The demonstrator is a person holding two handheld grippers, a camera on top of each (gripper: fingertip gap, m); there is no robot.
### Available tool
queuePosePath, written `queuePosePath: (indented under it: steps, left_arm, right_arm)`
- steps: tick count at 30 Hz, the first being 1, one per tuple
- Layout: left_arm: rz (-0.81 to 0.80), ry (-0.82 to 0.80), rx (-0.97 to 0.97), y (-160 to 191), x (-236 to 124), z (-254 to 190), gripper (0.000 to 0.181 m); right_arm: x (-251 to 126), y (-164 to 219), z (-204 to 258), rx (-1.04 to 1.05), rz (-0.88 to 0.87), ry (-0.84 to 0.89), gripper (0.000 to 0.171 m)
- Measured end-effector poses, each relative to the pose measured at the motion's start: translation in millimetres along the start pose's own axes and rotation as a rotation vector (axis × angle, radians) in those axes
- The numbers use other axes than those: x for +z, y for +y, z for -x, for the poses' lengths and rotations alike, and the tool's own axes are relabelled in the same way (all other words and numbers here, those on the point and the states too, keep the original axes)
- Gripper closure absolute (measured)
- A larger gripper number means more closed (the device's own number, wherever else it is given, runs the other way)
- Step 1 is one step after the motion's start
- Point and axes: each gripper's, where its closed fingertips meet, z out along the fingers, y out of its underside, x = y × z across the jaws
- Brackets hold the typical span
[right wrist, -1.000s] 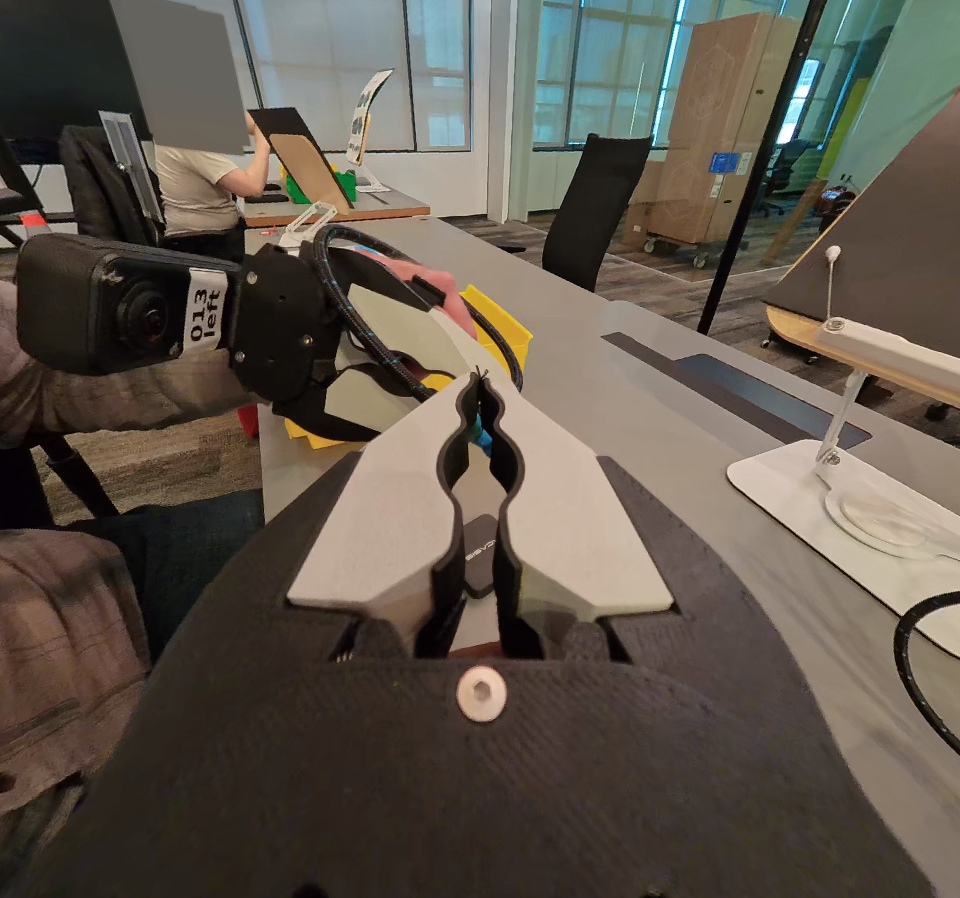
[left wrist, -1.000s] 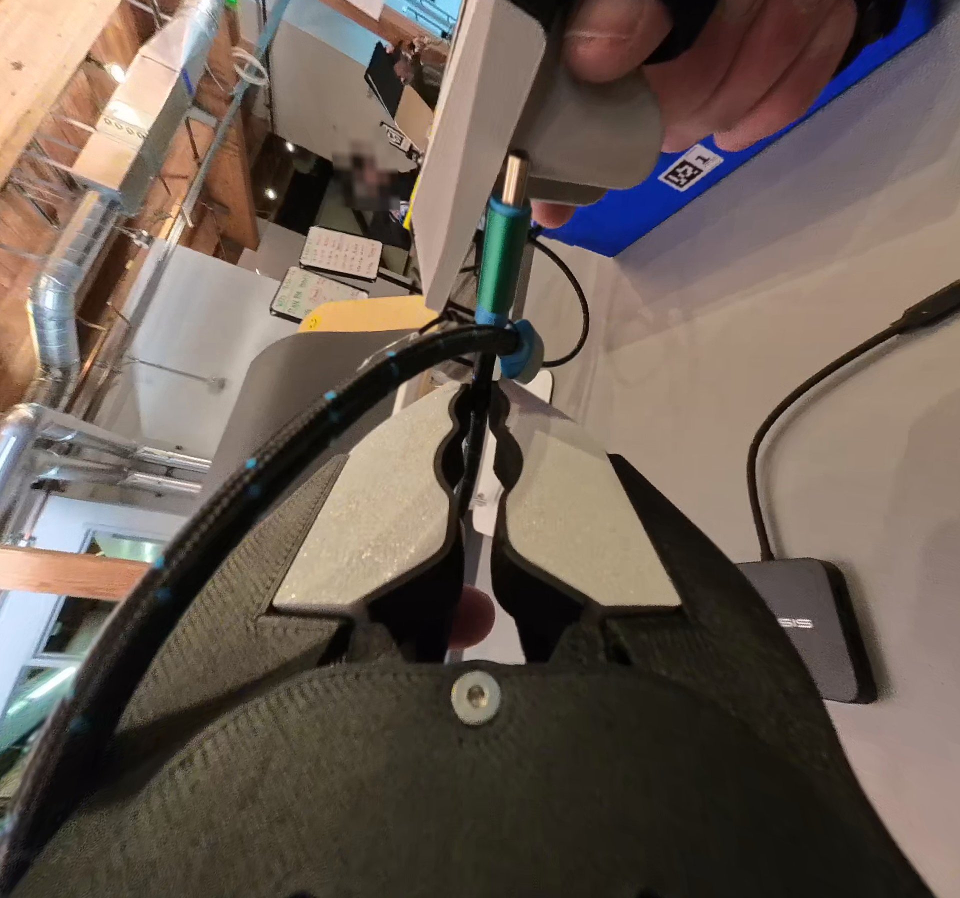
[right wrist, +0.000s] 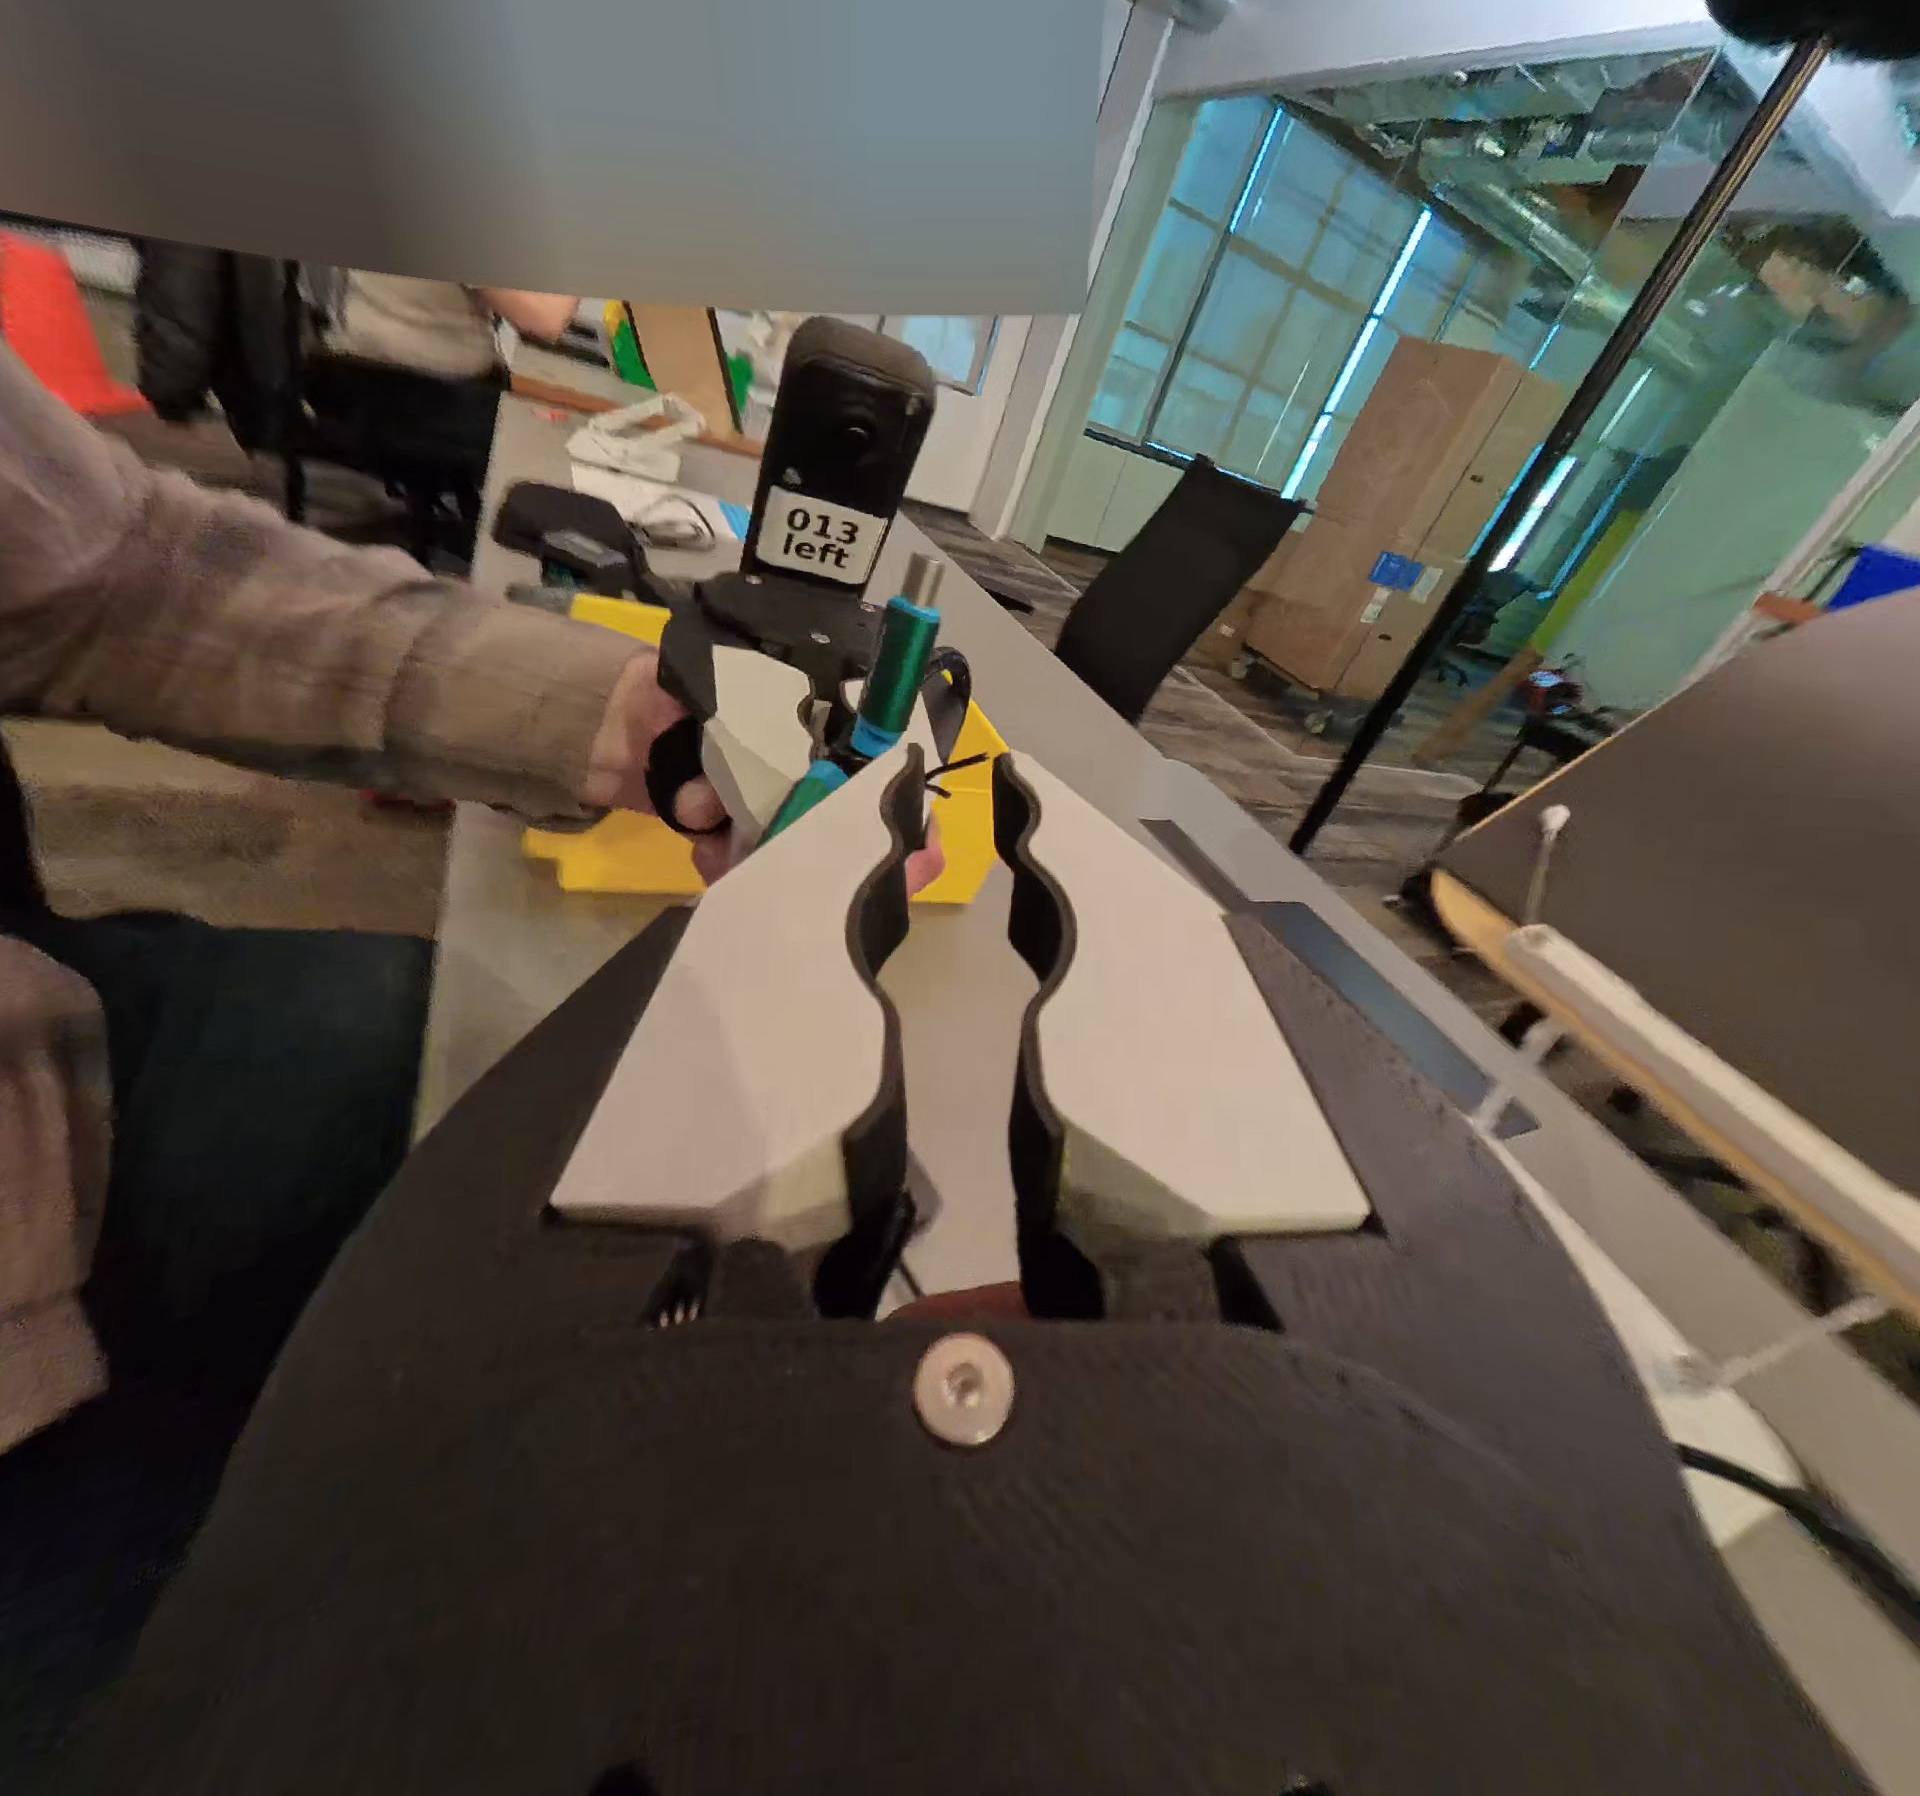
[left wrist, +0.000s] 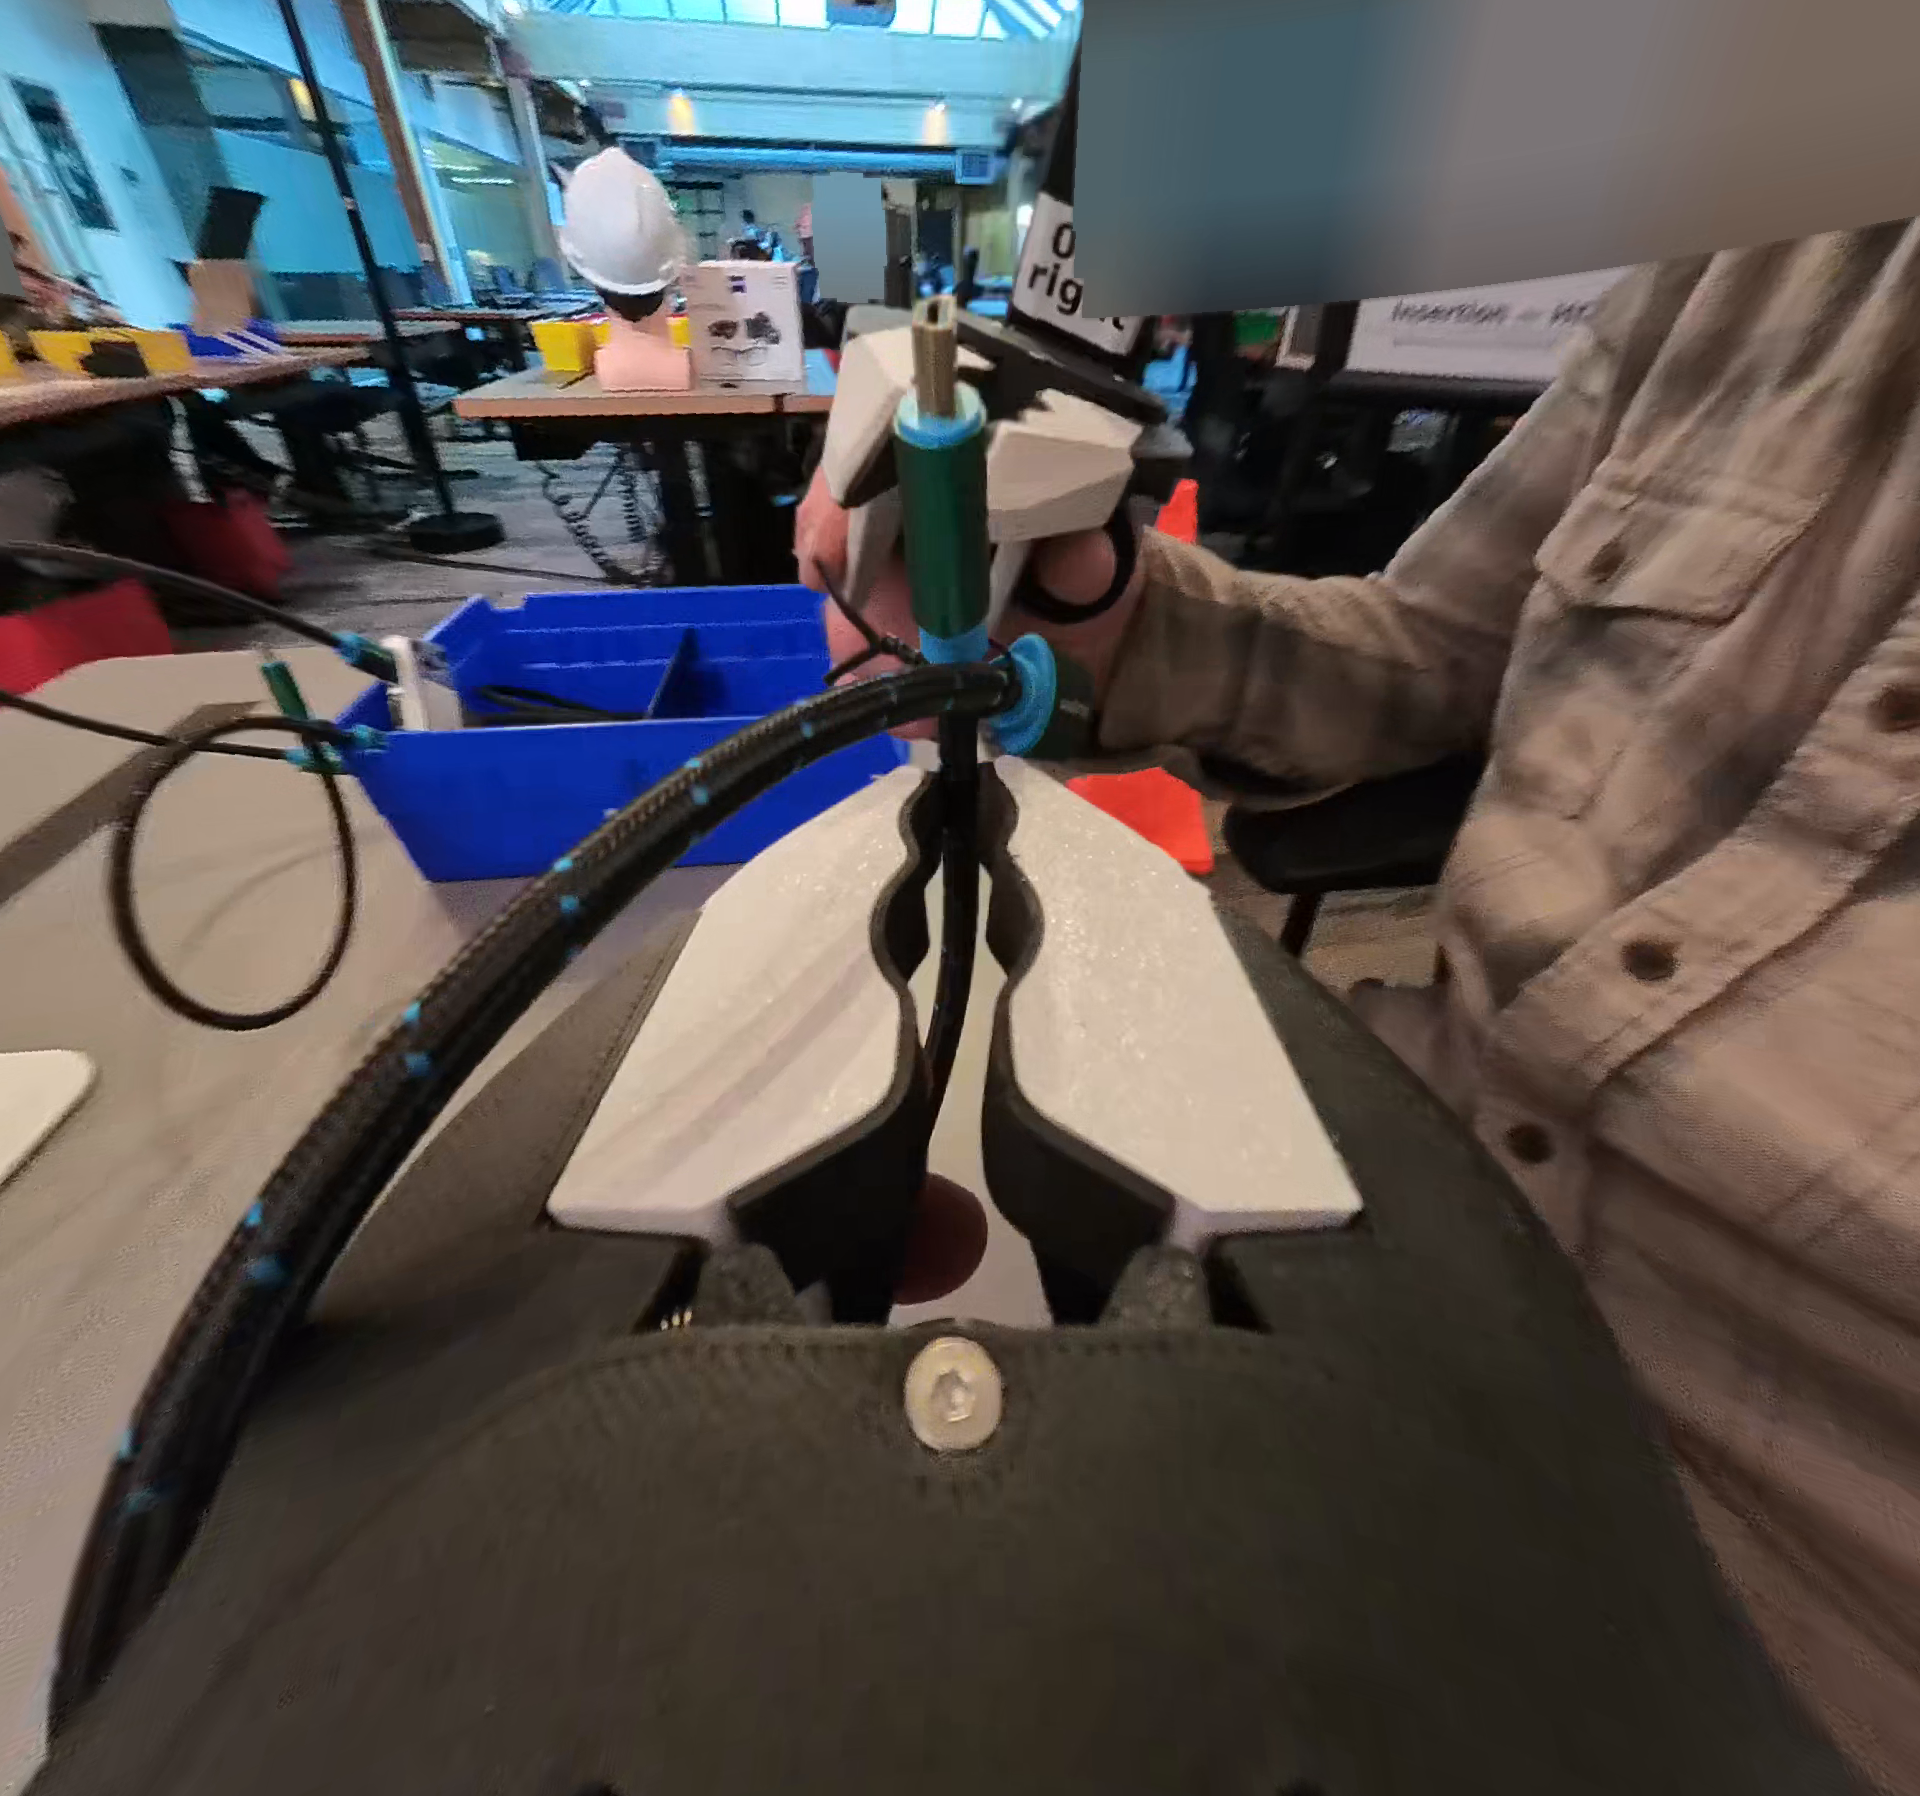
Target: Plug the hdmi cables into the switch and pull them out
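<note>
Currently, left gripper (left wrist: 956, 790): clenched on braided black cable (left wrist: 468, 998), green plug (left wrist: 940, 520) upright.
Right gripper (right wrist: 951, 790): released, empty.
Far left: blue bin (left wrist: 623, 790) on table (left wrist: 208, 1123).
Labels: white tags on both cameras.

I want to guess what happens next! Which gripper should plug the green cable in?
Probably the left gripper: it is shut on the cable below the green plug. The right gripper is open, holding nothing.

plug barrel (left wrist: 940, 531) ahead of jaws: glossy green metal, brassy tip | cable (left wrist: 436, 1008) between jaws: black braided weave, blue flecks | bin (left wrist: 623, 707) beyond: smooth blue plastic | table (left wrist: 156, 1175): matt grey
</note>
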Motion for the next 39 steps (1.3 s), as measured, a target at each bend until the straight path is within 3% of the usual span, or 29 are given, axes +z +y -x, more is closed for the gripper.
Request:
queuePosePath:
  steps: [5,15,24,27,31,36,39]
  left_arm:
    - [-0.034,0.082,-0.101,1.1,-0.9,-5.0,0.175]
    - [-0.067,0.156,-0.178,-0.8,0.2,-12.0,0.175]
    - [-0.116,0.201,-0.245,-0.4,4.2,-15.6,0.176]
    - [-0.086,0.183,-0.221,1.5,3.3,-13.8,0.176]
    - [0.041,0.124,-0.096,11.5,1.9,-11.3,0.176]
    - [0.177,0.084,0.043,21.1,-1.2,-12.2,0.176]
    - [0.175,0.095,0.081,14.7,-3.2,-17.1,0.175]
  right_arm:
    - [7.0,10.8,8.4,-0.352,0.137,0.053,0.161]
    - [13.8,15.4,11.1,-0.748,0.201,0.152,0.158]
    - [21.2,23.1,11.2,-0.893,0.238,0.217,0.171]
    - [19.6,25.7,12.4,-0.787,0.247,0.164,0.171]
    - [15.7,33.7,20.9,-0.476,0.268,-0.002,0.171]
    - [7.8,39.7,39.1,0.061,0.275,-0.268,0.171]
    - [-2.8,23.0,53.2,0.454,0.157,-0.488,0.171]
